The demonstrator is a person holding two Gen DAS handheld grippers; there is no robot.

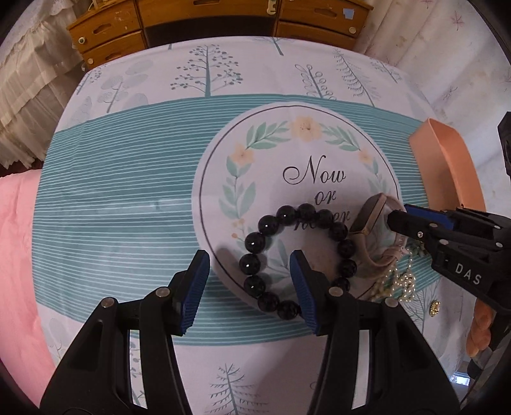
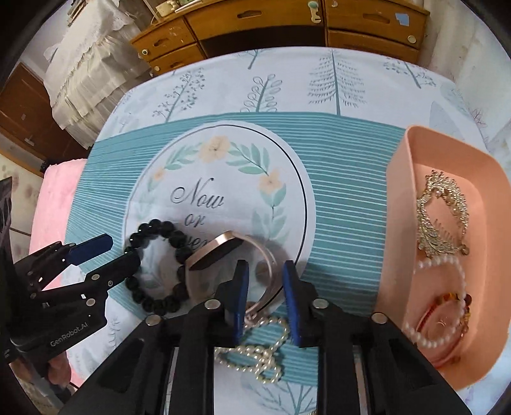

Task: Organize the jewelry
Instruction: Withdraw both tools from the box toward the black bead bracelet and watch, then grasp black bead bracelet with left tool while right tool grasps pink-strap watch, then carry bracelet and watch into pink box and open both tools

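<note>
A black bead bracelet (image 1: 297, 258) lies on the tablecloth; it also shows in the right wrist view (image 2: 159, 268). My left gripper (image 1: 250, 265) is open, its fingers astride the bracelet's near-left side. A rose-gold watch (image 1: 370, 220) lies right of it, and in the right wrist view (image 2: 220, 252). My right gripper (image 2: 265, 274) is open around the watch's strap. A pearl necklace (image 2: 258, 348) lies under it. A peach tray (image 2: 399, 223) on the right holds a gold hair comb (image 2: 442, 217), a pearl bracelet (image 2: 437, 300) and an amber bracelet (image 2: 447, 314).
A wooden dresser (image 2: 287, 25) stands beyond the table's far edge. A pink cloth (image 1: 19, 249) lies at the left. A small gold piece (image 1: 434, 308) lies near the pearls (image 1: 399, 281). The tray's wall (image 1: 453, 166) rises at the right.
</note>
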